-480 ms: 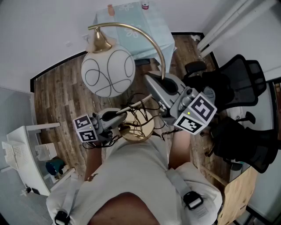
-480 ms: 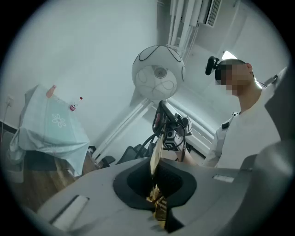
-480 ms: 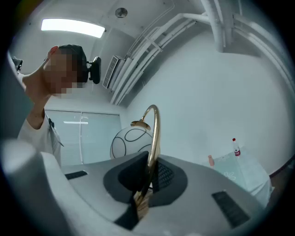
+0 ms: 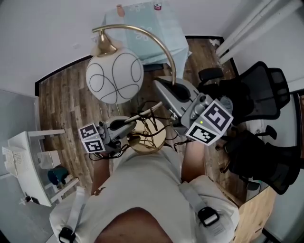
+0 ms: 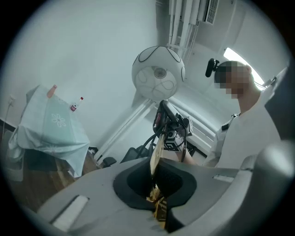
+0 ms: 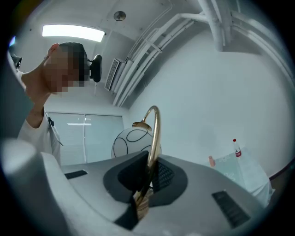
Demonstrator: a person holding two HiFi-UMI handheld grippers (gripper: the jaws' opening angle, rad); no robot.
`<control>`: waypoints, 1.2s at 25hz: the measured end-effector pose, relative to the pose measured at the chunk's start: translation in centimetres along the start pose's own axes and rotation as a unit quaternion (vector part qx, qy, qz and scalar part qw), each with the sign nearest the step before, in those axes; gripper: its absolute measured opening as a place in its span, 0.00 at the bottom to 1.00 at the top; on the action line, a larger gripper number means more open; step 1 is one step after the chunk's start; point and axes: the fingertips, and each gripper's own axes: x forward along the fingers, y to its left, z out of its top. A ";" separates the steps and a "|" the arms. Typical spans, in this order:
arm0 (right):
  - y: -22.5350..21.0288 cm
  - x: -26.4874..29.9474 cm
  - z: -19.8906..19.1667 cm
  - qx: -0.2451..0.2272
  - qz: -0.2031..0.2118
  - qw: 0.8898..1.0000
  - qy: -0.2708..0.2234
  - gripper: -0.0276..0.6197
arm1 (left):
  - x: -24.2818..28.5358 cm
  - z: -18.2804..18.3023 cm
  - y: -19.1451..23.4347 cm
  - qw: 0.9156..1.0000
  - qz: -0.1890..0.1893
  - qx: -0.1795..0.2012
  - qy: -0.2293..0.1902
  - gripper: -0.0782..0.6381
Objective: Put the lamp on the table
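Lamp (image 4: pixel 114 77) has drifted a touch left since half a second ago. Left gripper (image 4: pixel 134 126) fingers pinch the edge of its brass base (image 4: pixel 151 138), and right gripper (image 4: pixel 167 88) fingers clamp the curved brass stem (image 4: pixel 161 42) (so it's carried mid-air). Cloth-covered table (image 4: pixel 142 28) sits well beyond both fingertips, across the wood-plank floor (image 4: pixel 61 104), against a white wall (image 4: pixel 47 33).

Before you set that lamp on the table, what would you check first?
1. Left gripper shut on base: ok.
2. Right gripper shut on stem: ok.
3. Shade clear of both grippers: ok.
4. Table has bare cloth in front of the bottles: ok.
5. Cords by the base free of snags: cannot tell.
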 end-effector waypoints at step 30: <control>-12.1 4.9 2.1 -0.010 0.012 1.000 0.019 0.04 | 6.1 6.8 10.0 1.000 0.014 0.019 -0.005 0.11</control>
